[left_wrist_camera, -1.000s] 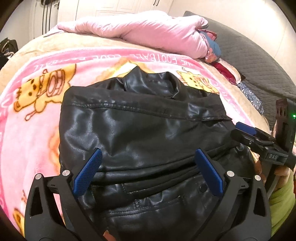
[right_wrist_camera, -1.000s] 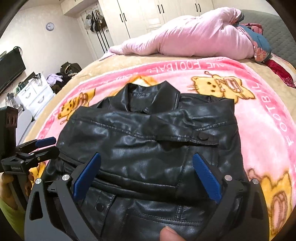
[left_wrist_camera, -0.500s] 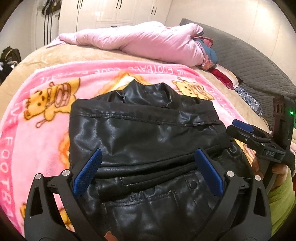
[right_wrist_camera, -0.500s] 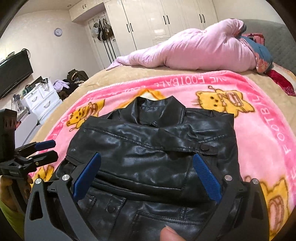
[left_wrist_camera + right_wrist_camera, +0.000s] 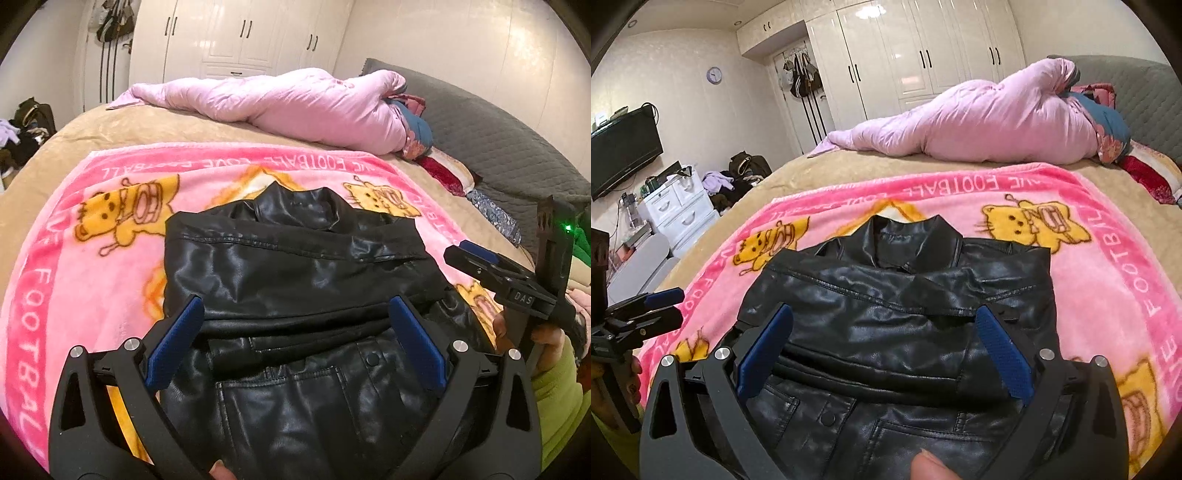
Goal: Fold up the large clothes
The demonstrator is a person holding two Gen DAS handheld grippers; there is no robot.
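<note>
A black leather jacket point(image 5: 295, 273) lies folded on a pink cartoon blanket point(image 5: 74, 258), collar at the far end and pocketed hem nearest me. My left gripper point(image 5: 295, 343) hovers over the near part of the jacket, open, its blue pads apart with nothing between them. In the right wrist view the jacket point(image 5: 886, 306) lies the same way. The right gripper point(image 5: 884, 350) is also open above its near half. The left gripper point(image 5: 674, 304) shows at the jacket's left edge, and the right gripper point(image 5: 458, 251) at its right edge.
The blanket point(image 5: 1108, 266) covers a tan bed. A rolled pink duvet point(image 5: 295, 107) lies along the far side, with a grey headboard point(image 5: 498, 147) to the right. White wardrobes point(image 5: 923, 55), a white dresser point(image 5: 679, 206) and a TV point(image 5: 624, 155) stand beyond.
Both grippers have lifted and drawn back from the jacket, so it looks smaller and more of the room shows. Both stay open, and the jacket has not moved.
</note>
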